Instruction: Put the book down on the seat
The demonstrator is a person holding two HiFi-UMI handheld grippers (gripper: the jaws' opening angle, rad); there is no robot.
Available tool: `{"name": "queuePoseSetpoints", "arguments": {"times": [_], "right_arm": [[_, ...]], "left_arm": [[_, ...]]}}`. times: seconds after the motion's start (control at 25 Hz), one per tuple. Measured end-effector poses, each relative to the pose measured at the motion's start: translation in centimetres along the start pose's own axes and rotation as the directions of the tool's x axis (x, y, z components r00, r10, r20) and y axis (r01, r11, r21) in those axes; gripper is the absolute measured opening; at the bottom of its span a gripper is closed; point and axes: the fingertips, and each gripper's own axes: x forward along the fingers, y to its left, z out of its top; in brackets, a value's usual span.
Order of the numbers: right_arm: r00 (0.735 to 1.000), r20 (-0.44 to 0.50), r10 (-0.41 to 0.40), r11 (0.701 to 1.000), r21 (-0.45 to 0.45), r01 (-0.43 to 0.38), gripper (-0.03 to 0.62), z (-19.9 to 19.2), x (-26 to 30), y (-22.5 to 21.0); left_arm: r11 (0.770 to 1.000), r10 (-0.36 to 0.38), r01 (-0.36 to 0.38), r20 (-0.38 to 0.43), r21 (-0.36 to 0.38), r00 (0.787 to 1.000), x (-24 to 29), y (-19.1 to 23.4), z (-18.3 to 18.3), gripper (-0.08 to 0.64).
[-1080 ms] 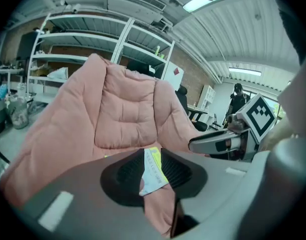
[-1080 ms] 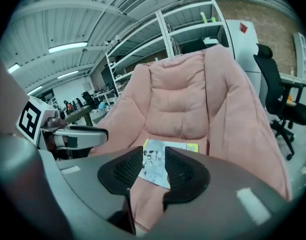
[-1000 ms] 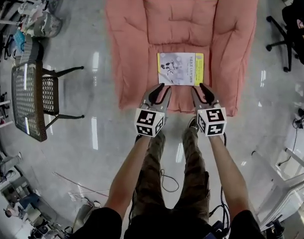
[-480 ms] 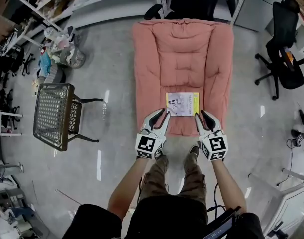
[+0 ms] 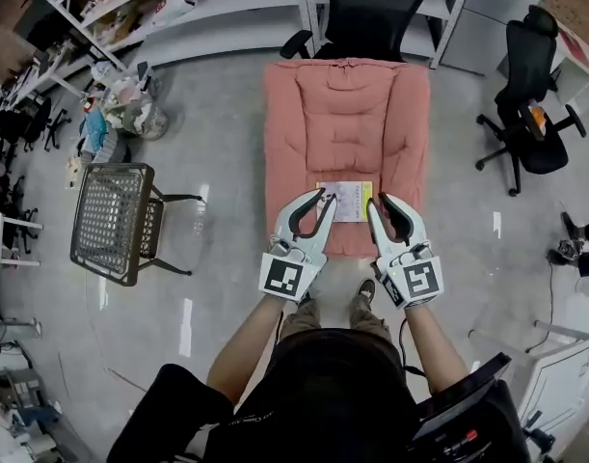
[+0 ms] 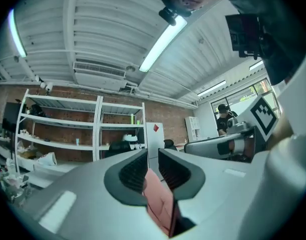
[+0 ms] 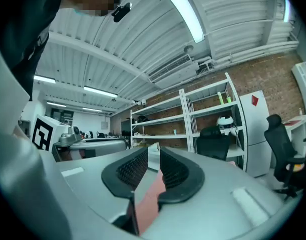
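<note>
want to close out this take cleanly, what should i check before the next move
1. Book lying flat on the seat: ok.
2. Book inside the seat's front edge: ok.
3. Left gripper empty, fingers just been closing with nothing between them: ok.
4. Right gripper empty, fingers just been closing with nothing between them: ok.
5. Both grippers off the book: ok.

Black short-sleeved top (image 5: 323, 394); olive trousers (image 5: 302, 318); dark shoe (image 5: 363, 288); forearms (image 5: 246, 347) bare.
</note>
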Motion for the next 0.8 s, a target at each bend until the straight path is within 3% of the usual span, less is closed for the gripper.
{"name": "queuePoseSetpoints", "arguments": {"times": [0.12, 0.24, 0.48, 0.64, 0.8], "right_arm": [[1.0, -0.014, 0.011, 1.0, -0.025, -0.011, 0.014, 0.3, -0.5, 0.7], [1.0, 0.021, 0.005, 1.0, 0.015, -0.005, 0.012, 0.2, -0.8, 0.4], [0.999, -0.038, -0.013, 0.999, 0.031, 0.014, 0.012, -1.7, -2.1, 0.6], [0.999, -0.051, -0.009, 0.999, 0.036, 0.011, 0.012, -2.5, -1.8, 0.8], [0.998, -0.066, 0.0, 0.999, 0.036, 0.003, 0.012, -3.1, -2.4, 1.3]], "left_arm": [[0.999, -0.013, 0.013, 0.013, 0.041, 1.0, -0.2, -0.5, 1.8, 0.064], [0.998, -0.013, 0.01, 0.034, 0.063, 0.999, -0.2, -0.9, 1.9, 0.052], [0.999, -0.019, 0.019, 0.008, 0.038, 1.0, -1.4, -2.4, -0.9, 0.003], [0.999, 0.015, -0.017, 0.049, 0.033, 0.999, -1.9, -1.4, -1.4, 0.0], [0.999, 0.007, -0.007, -0.003, 0.036, 1.0, -2.5, -2.5, -2.4, 0.0]]}}
